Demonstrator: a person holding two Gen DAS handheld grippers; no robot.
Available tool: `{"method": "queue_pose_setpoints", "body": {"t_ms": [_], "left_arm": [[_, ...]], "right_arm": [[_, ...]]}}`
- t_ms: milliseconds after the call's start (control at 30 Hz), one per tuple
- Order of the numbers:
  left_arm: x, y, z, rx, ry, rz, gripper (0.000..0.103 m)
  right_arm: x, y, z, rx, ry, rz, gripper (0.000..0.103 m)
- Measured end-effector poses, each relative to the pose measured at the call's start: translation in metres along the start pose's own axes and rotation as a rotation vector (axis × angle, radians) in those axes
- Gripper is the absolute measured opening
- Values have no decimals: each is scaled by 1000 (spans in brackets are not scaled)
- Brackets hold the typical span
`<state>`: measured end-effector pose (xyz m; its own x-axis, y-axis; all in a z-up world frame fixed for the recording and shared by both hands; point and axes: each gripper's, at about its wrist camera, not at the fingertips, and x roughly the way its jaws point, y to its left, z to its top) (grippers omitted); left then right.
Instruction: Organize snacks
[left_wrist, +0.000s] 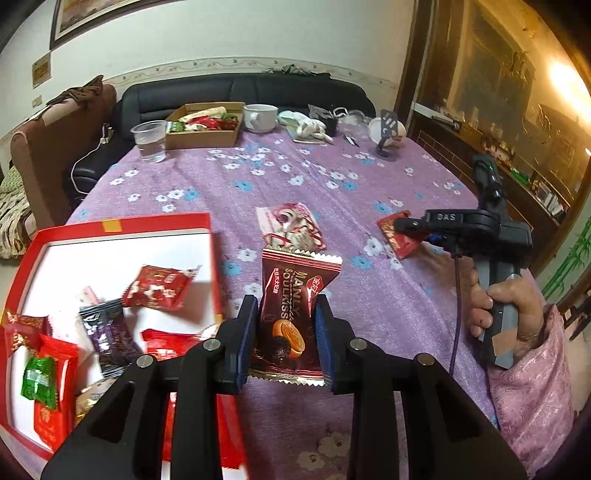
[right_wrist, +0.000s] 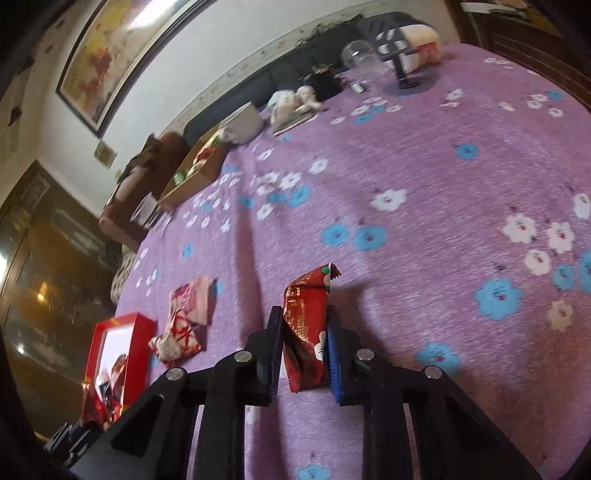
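Maroon glossy cookie packet clamped in left claw; right claw pinching crumpled red wrapper.

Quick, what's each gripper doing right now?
Left gripper: closed on a dark brown cookie packet.
Right gripper: closed on a red snack packet.

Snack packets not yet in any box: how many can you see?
3. A dark brown packet is pinched in the left tongs, a red packet in the right tongs, and a pink-and-white packet lies on the purple tablecloth. Others may be hidden.
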<state>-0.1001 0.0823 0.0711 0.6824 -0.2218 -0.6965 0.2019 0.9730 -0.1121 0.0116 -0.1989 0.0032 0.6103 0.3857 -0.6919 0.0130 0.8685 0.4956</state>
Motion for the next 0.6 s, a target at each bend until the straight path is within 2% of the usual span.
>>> {"method": "queue_pose_setpoints", "body": {"t_ms": [200, 300, 400, 600], "left_arm": [[-13, 23, -1, -33, -30, 25, 28], [-21, 35, -2, -43, -48, 43, 28], [-27, 49, -3, -62, -65, 56, 28], [-38, 77, -10, -104, -89, 86, 28]], "right_arm": [[-17, 0, 1, 21, -94, 5, 21], [-28, 7, -1, 22, -117, 41, 21], [-33, 22, -8, 23, -108, 103, 20], [-24, 87, -27, -58, -37, 217, 20]]}}
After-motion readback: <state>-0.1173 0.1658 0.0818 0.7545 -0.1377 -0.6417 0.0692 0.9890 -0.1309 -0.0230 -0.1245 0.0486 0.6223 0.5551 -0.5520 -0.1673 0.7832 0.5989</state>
